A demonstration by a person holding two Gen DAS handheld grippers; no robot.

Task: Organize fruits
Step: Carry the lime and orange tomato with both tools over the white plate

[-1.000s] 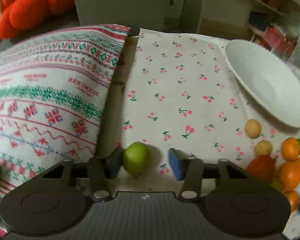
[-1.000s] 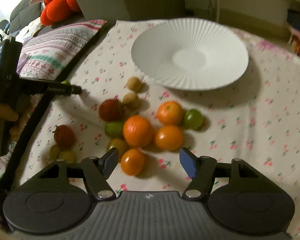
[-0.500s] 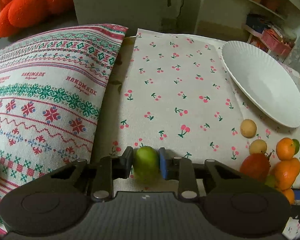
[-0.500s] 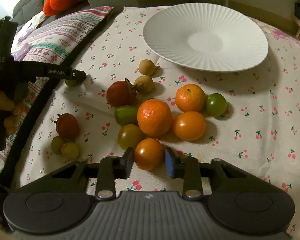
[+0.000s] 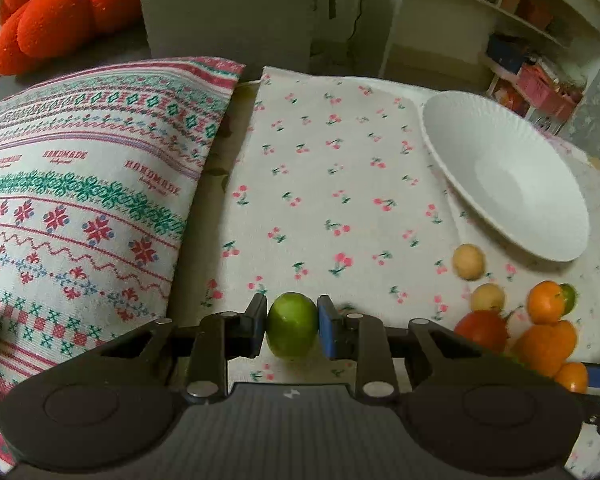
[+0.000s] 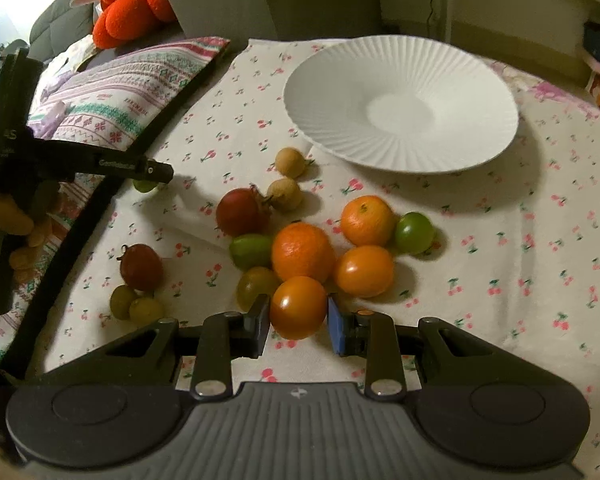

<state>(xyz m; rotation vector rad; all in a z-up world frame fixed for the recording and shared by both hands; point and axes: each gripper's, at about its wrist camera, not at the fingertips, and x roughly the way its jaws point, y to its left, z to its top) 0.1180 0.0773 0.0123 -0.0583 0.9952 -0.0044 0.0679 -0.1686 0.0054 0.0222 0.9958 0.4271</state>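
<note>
In the left wrist view my left gripper (image 5: 292, 320) is shut on a small green fruit (image 5: 291, 334), both pads pressing its sides just over the cherry-print cloth. In the right wrist view my right gripper (image 6: 298, 318) is shut on a glossy orange tomato (image 6: 298, 304) at the near edge of a heap of fruit. The heap holds mandarins (image 6: 302, 252), green fruits (image 6: 414, 232) and a red tomato (image 6: 240, 212). The ribbed white plate (image 6: 340, 80) behind the heap holds nothing. The left gripper (image 6: 156, 170) shows at the left with the green fruit (image 6: 145, 186) under its tips.
A patterned cushion (image 5: 80, 200) lies along the cloth's left side, with a red-orange plush (image 5: 52, 20) behind it. Shelves (image 5: 532, 40) stand at the back right. A dark red tomato (image 6: 141, 266) and two yellow-green fruits (image 6: 136, 306) lie apart at the left.
Both grippers' jaws came together from wide apart: the left onto the green fruit, the right onto the orange tomato. The right view drew nearer to the heap.
</note>
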